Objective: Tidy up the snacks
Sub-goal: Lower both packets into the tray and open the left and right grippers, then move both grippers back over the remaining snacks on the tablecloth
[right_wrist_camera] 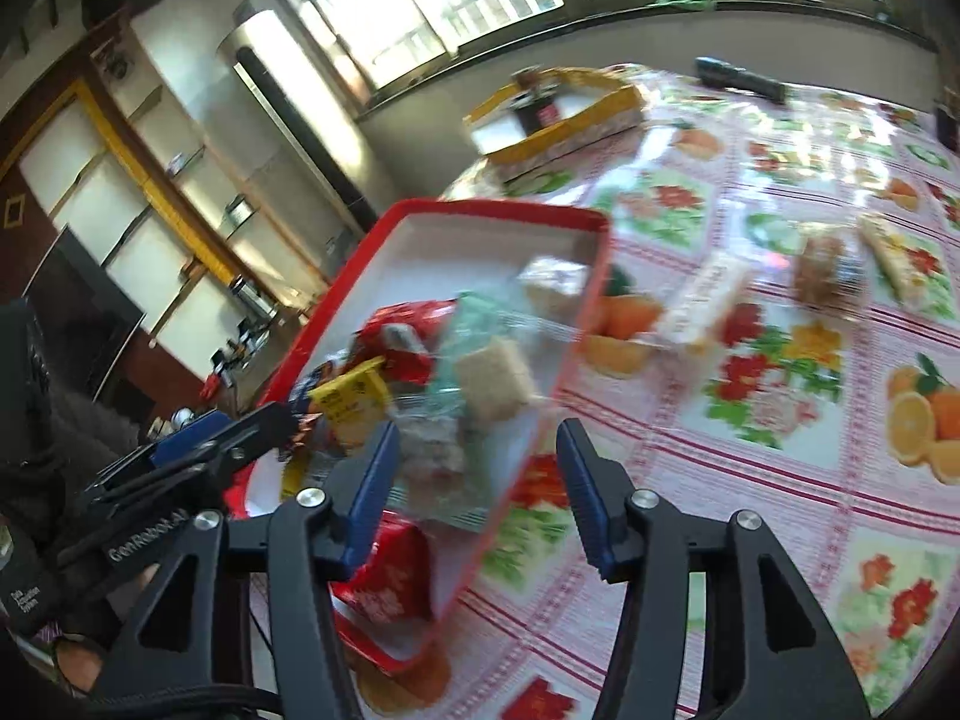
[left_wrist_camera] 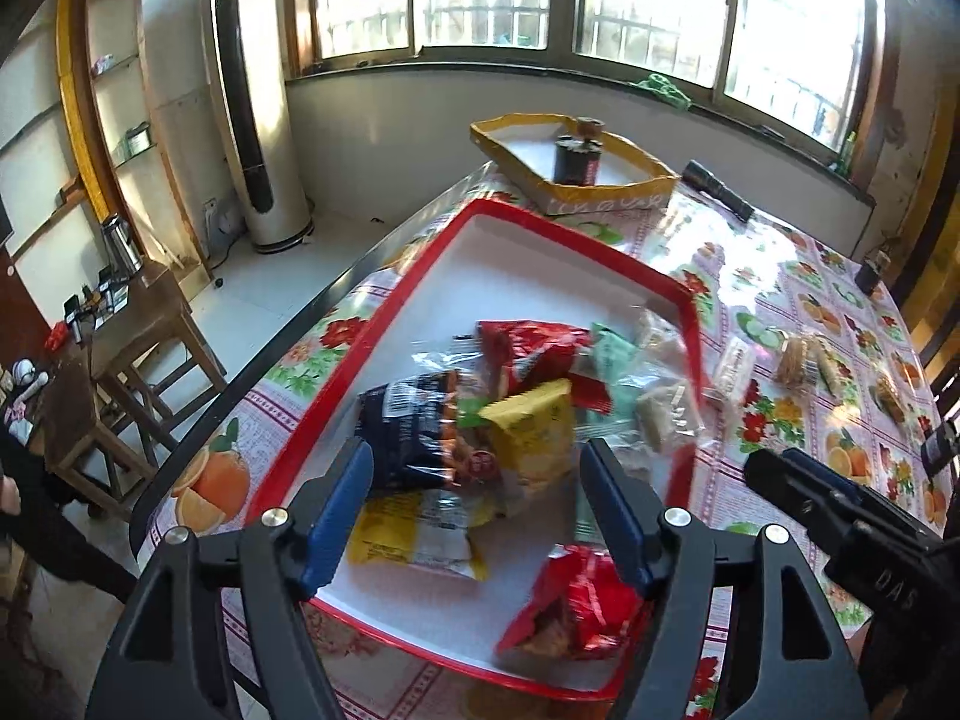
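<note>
Most snacks already sit in the red tray (left_wrist_camera: 420, 300) at the table's near left: dark bag (left_wrist_camera: 408, 432), yellow packet (left_wrist_camera: 534, 426), red bags (left_wrist_camera: 528, 348), a green-wrapped one (left_wrist_camera: 612, 354), piled toward the tray's near right, probably since drops come in from that side. Three or four wrapped snacks lie loose on the fruit-print tablecloth (right_wrist_camera: 780, 480), right of the tray: a long pale bar (right_wrist_camera: 708, 300) just beside the rim, a brown one (right_wrist_camera: 822, 270) and another pale bar (right_wrist_camera: 900, 264) farther right.

Left gripper (left_wrist_camera: 474, 504) hangs over the pile, jaws spread, nothing between them. Right gripper (right_wrist_camera: 474, 498) hovers over the tray's right rim, jaws apart, also empty. The right view is blurred.

My read: the pale bar nearest the rim is the likely next pick. The yellow tray (left_wrist_camera: 600, 180) at the far end holds a dark jar (left_wrist_camera: 576, 156), not snacks.
</note>
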